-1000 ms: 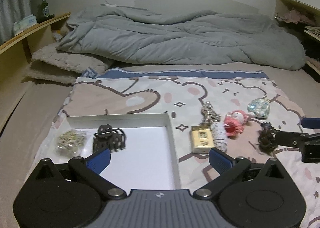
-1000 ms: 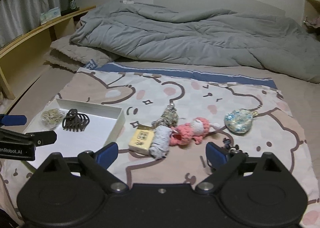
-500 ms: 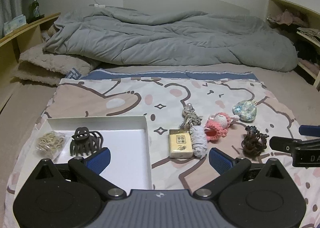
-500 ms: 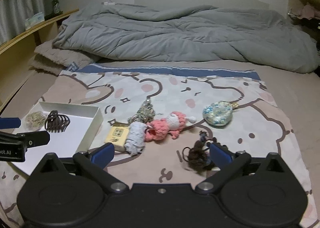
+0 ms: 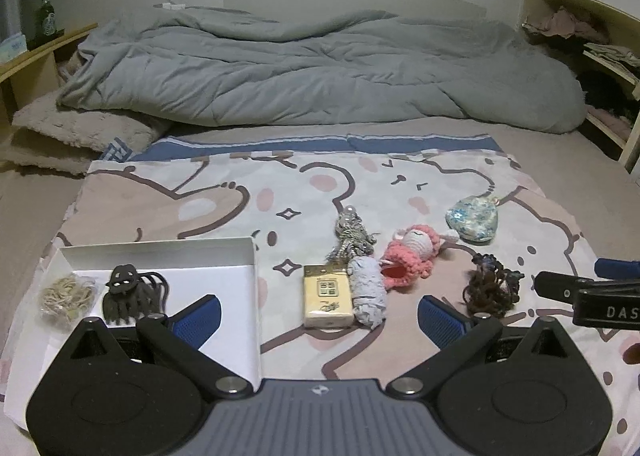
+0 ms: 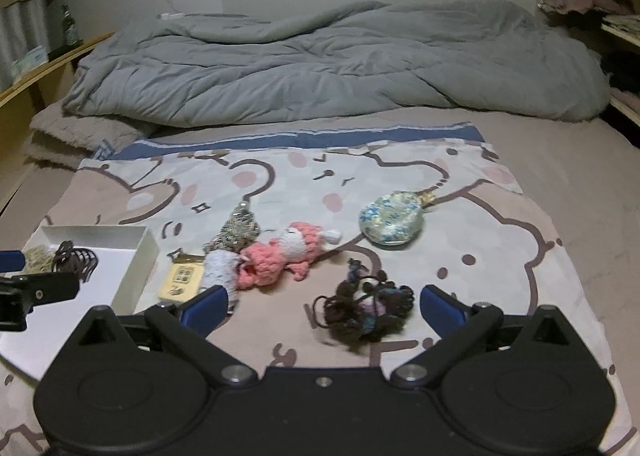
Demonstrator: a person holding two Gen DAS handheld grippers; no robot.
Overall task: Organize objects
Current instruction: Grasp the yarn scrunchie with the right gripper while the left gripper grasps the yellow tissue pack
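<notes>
From the left wrist view, the left gripper (image 5: 318, 316) hangs over the cartoon blanket (image 5: 224, 200) with its blue fingers spread wide and nothing between the pads. The white box (image 5: 160, 246) is the landmark here: inside it, at its left end, lie a bundle of rubber bands (image 5: 66, 296) and a dark hair claw (image 5: 130, 292) just beside it. Right of the box, on the blanket, sit a yellow card pack (image 5: 326, 296), touching a grey cloth roll (image 5: 368, 290). Further right of the box come a pink knitted doll (image 5: 412, 254), a dark hair tie tangle (image 5: 490, 290) and a blue flowered pouch (image 5: 472, 216).

From the right wrist view, the right gripper (image 6: 322, 304) has just been opening and now stands fully wide. The hair tie tangle (image 6: 366, 310) lies loose on the blanket between the fingers, well right of the box (image 6: 138, 256), touched by neither pad.
</notes>
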